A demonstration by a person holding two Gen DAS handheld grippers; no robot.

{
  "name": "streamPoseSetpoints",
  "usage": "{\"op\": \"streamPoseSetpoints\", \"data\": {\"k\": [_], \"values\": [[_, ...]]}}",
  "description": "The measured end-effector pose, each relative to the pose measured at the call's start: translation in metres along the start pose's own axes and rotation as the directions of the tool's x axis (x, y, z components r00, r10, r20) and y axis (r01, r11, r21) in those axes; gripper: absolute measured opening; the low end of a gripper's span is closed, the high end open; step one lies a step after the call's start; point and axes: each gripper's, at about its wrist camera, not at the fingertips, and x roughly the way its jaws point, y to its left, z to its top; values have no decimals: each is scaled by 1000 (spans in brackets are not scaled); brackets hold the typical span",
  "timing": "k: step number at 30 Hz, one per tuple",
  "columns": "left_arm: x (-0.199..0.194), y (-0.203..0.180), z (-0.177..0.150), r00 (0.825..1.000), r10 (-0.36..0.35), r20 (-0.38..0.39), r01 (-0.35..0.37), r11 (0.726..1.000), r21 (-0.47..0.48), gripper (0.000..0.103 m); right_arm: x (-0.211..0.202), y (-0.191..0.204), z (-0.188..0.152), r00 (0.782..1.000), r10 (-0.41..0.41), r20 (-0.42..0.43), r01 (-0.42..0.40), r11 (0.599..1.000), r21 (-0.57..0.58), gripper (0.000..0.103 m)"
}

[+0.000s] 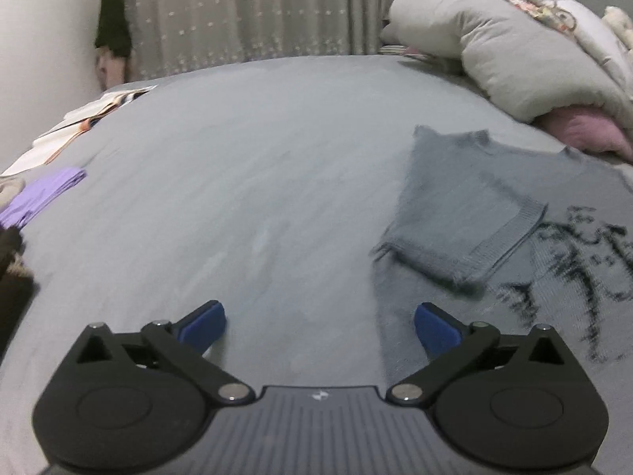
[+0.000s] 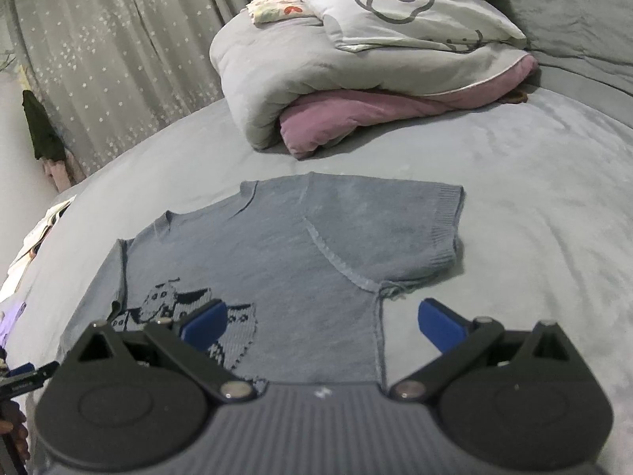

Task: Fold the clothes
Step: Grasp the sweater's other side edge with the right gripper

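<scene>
- The left gripper (image 1: 319, 326) hangs low over the grey bed (image 1: 237, 182) with its jaws released wide, nothing between the blue pads (image 1: 203, 326); bare sheet lies under most of it, and the knit's edge lies just under the right-side pad.
- The right gripper (image 2: 322, 326) is likewise spread apart and empty, poised above the lower part of the grey-blue knit sweater (image 2: 300, 245), one pad over the dark woven pattern (image 2: 178, 308), the other over the sheet just past the side seam.
- The sweater lies flat on the bed, front up, short sleeves both turned in over the body (the right-hand one shows its ribbed cuff clearly).
- Off to the left edge of the bed sits a folded lilac garment (image 1: 41, 198), with some open books or papers (image 1: 79, 118) beyond it.
- Further back, a rolled grey quilt with a pink lining (image 2: 316, 91) sits well apart from the sweater, a pillow with a flower print (image 2: 395, 8) stacked on top.
- Behind everything hangs a grey curtain dotted with small stars (image 2: 110, 59).
</scene>
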Motion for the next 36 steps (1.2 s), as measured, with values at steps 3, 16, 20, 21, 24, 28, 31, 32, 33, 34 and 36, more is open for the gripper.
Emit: {"op": "streamPoseSetpoints", "data": {"k": [3,16,20,21,24,28,31,32,33,34,36], "values": [[-2,-3,-11,998,21,55,-22,999,24,103,7,-27,3,1000,7,15,-8,998,65,103],[-4,-1,-18,997,21,70,-21,1000,-7,103,44,-120,17,991,69,115,-106,927,359,103],[-3,4,-19,998,1,65,1,1000,-30,103,63,-107,18,991,25,131,-66,944,324,103],[-3,4,-19,998,0,66,2,1000,-31,103,66,-102,18,991,20,131,-59,951,303,103],[-3,4,-19,998,-1,66,3,999,-32,103,72,-98,17,992,23,127,-59,956,288,97],[-3,4,-19,998,-2,65,4,999,-34,103,76,-102,16,992,43,116,-78,947,313,62],[-3,3,-19,998,-3,64,5,999,-35,103,79,-105,15,992,59,108,-92,939,332,23],[-3,3,-19,998,-3,64,5,999,-35,103,80,-106,15,992,64,105,-96,936,338,16],[-3,3,-19,998,-3,64,5,999,-36,103,81,-107,14,992,69,103,-101,934,344,12],[-3,3,-19,998,-3,64,5,999,-36,103,82,-108,14,992,74,100,-105,931,350,10],[-3,3,-19,998,-3,64,6,999,-38,103,83,-105,15,993,74,96,-103,933,344,8]]}}
